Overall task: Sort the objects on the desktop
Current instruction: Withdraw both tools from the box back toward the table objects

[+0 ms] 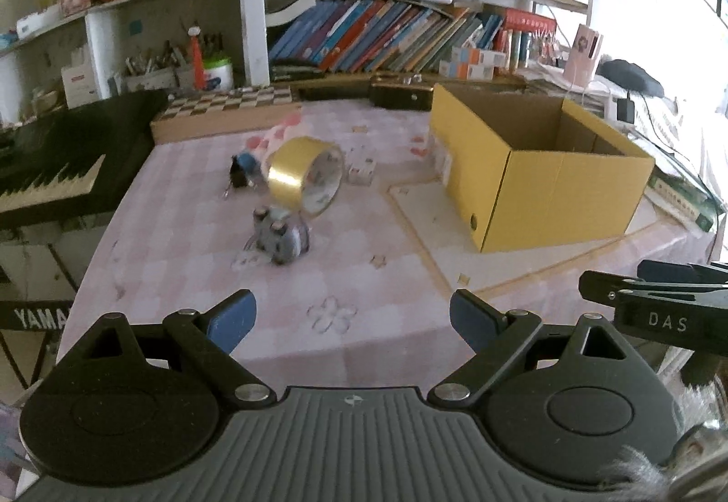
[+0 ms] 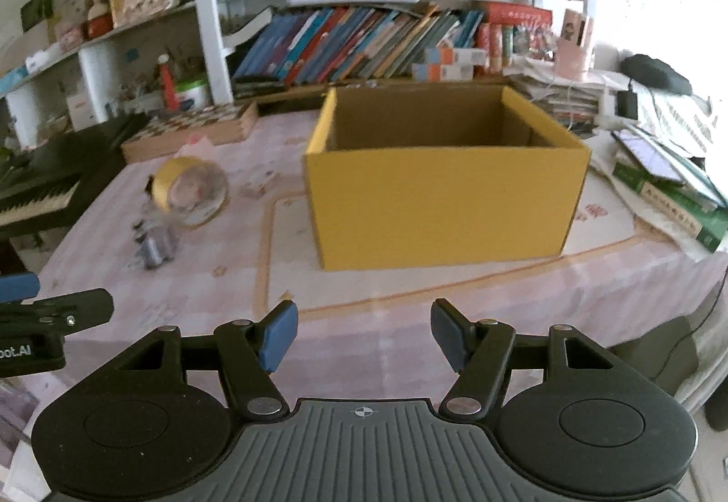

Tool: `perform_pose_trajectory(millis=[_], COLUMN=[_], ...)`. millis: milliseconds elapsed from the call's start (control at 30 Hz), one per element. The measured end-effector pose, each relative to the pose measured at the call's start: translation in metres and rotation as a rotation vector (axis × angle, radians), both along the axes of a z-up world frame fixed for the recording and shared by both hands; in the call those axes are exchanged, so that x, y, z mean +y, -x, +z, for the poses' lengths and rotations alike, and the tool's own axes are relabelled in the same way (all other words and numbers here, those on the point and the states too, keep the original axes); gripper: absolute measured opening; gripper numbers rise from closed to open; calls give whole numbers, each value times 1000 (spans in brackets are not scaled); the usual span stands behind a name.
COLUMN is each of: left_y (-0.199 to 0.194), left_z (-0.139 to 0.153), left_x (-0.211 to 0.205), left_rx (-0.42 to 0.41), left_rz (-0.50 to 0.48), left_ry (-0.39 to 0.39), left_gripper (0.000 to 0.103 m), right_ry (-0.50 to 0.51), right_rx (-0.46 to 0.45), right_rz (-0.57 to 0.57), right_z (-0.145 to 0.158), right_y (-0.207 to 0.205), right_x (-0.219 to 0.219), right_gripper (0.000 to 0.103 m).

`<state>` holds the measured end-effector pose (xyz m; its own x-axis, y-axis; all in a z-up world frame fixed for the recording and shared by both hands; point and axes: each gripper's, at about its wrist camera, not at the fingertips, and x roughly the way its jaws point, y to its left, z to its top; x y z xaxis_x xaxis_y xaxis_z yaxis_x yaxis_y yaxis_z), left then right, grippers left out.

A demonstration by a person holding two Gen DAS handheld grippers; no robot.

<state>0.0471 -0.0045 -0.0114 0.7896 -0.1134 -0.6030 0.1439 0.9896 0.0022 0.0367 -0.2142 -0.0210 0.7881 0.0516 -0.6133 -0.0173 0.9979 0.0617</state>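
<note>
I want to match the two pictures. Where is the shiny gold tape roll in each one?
Left wrist view: the gold tape roll sits left of centre on the pink tablecloth, well left of the yellow box.
Right wrist view: the roll is blurred, far left, again left of the box.
Shared landmark: the chessboard box behind the roll.

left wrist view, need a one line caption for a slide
Open left gripper facing a gold tape roll beside an open yellow box.
</note>
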Motion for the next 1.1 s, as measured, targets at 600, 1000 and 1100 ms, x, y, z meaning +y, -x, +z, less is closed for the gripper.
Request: perform_pose_trajectory(millis=[600,1000,1100], left_y=[22,25,24], left_z=[-8,-1,-1], left_x=[45,73,76], left_rx=[32,6,5], left_rz=[47,120,132], left_ry=[16,18,17], left_gripper=[92,92,92], right_ry=[23,36,39], right_rx=[53,29,25], right_rz=[129,230,256], right_z=[-7,0,1], right_y=[17,10,6], right_x=[56,89,96], right_gripper=[71,75,75])
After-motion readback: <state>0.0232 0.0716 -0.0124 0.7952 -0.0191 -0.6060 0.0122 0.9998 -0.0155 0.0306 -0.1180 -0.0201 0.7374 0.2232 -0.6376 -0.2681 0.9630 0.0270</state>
